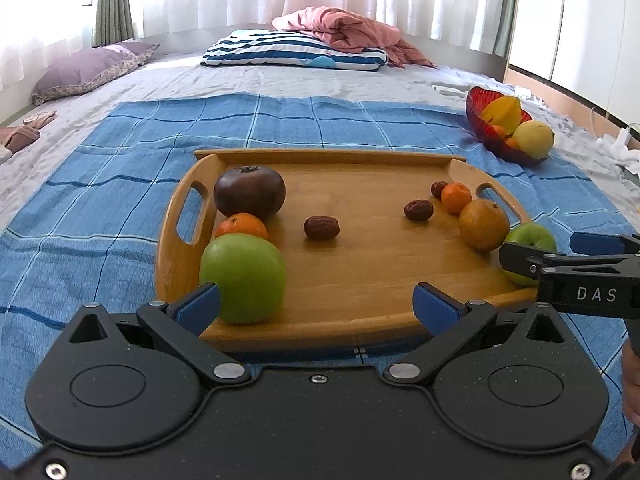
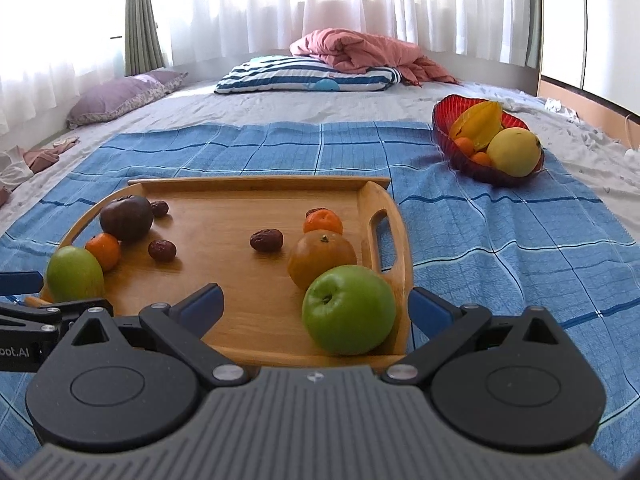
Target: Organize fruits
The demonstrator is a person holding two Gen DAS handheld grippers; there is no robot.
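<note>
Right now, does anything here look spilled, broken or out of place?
Nothing spilled or damaged. Fruit lies loose on the wooden tray, while the red bowl sits tilted on the blue cloth.

We note a home bedroom: a bed [image 2: 248, 112] carrying pillows [image 2: 308, 76], a crumpled pink quilt [image 2: 360, 54] and a blue checked blanket [image 2: 500, 240], with sheer curtains [image 2: 280, 4] behind.

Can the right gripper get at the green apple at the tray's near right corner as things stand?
Probably yes. The right gripper is open, the green apple sits just ahead between its fingers, and nothing lies between; the orange fruit is behind it.
</note>
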